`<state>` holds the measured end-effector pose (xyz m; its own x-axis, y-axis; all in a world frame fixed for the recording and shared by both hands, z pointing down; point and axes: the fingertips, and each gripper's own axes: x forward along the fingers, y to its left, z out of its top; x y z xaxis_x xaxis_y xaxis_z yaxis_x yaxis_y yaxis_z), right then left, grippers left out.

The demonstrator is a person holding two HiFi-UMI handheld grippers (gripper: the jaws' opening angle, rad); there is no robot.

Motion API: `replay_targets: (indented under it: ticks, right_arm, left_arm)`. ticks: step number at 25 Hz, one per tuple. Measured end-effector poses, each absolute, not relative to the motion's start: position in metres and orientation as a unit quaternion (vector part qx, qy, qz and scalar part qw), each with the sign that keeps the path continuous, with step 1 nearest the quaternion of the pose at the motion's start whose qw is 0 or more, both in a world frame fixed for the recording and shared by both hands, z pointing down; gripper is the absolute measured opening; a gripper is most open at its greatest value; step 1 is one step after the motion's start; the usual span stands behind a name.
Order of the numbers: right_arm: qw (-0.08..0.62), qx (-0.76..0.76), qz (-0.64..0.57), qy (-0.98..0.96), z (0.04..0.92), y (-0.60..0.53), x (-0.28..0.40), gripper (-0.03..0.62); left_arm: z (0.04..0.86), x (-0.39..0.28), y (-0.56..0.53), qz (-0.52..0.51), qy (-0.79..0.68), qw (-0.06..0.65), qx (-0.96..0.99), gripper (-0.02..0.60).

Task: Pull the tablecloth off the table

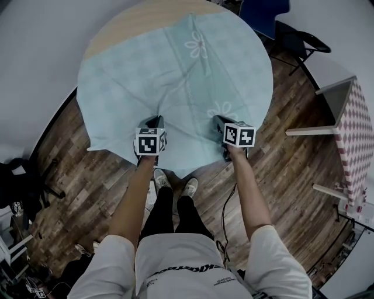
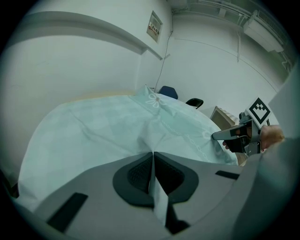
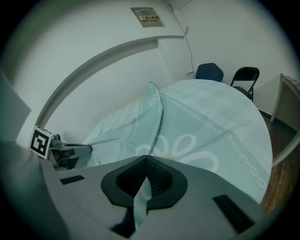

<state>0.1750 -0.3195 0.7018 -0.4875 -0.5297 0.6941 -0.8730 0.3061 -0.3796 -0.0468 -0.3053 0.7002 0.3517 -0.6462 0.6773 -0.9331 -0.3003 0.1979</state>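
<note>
Two jaw pairs pinch the tablecloth [image 1: 175,76] at its near hem, left gripper [image 1: 155,120] beside right gripper [image 1: 218,120]; cloth stretches away over the counter [image 1: 125,24], so we should pull toward ourselves.

The floor of dark brown wood planks [image 1: 292,175] runs all around. A white curved wall [image 1: 35,58] fills the upper left. A black folding chair [image 1: 295,40] and a blue chair [image 1: 263,11] stand at the upper right. A small table with a red-and-white checked cloth [image 1: 357,134] sits at the right edge.

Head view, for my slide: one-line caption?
Left gripper and right gripper clamp the tablecloth at its near edge; table bare beyond.
</note>
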Motion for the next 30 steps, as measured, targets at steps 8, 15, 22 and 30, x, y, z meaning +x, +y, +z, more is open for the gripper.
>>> replay_targets:
  ticks: [8,15,22,30]
  right_arm:
    - [0.216,0.454,0.387,-0.773,0.691,-0.257,0.185,0.032]
    - [0.195,0.443,0.395,-0.781,0.674,-0.206,0.186,0.032]
    - [0.179,0.443,0.384,-0.79,0.653,-0.16,0.189,0.032]
    - [0.169,0.433,0.367,-0.806,0.623,-0.115,0.178,0.032]
  left_arm:
    - [0.685,-0.036,-0.258,0.24,-0.508,0.288,0.776,0.015]
    - [0.663,-0.03,-0.219,0.233,-0.504,0.275,0.785,0.015]
    - [0.636,-0.022,-0.18,0.228,-0.505,0.251,0.794,0.015]
    - [0.604,-0.023,-0.134,0.227,-0.493,0.225,0.809,0.015]
